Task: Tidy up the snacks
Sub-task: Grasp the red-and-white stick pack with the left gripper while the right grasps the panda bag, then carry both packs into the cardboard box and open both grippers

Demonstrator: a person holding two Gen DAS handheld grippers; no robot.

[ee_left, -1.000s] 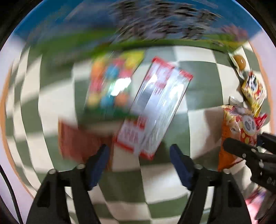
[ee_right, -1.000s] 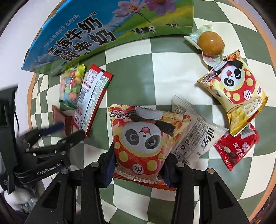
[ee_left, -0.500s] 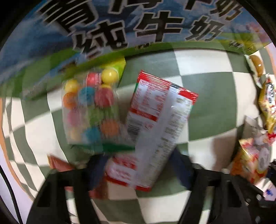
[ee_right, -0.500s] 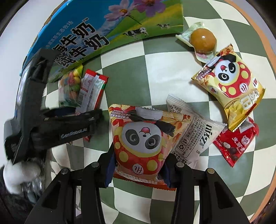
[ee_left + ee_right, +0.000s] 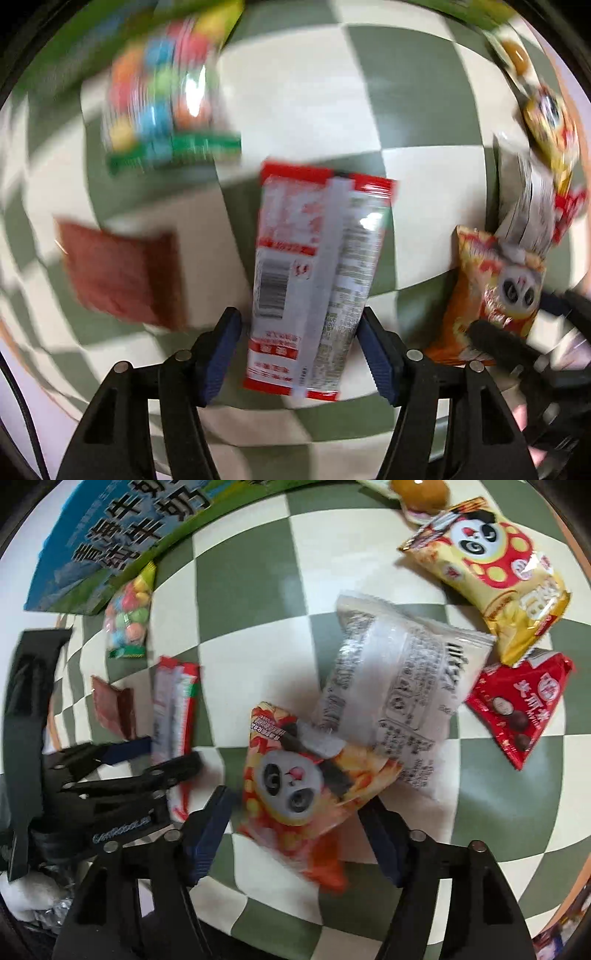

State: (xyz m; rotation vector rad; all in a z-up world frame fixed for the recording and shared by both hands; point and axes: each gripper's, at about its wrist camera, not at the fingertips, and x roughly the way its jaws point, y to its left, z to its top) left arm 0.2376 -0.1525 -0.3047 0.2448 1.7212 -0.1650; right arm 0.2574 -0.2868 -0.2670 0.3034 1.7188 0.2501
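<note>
The checkered table is littered with snacks, and the big blue milk carton is parked at the far edge. The orange panda bag is lying between the right gripper jaws, which are opening, so it's probably being dropped there. The red-white wafer pack is bracketed by the left gripper jaws, also opening, pads barely off it

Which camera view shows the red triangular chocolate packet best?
The right wrist view: the red triangular chocolate packet lies whole and sharp beside the white packet. The left wrist view shows only a blurred red corner at the edge.
</note>
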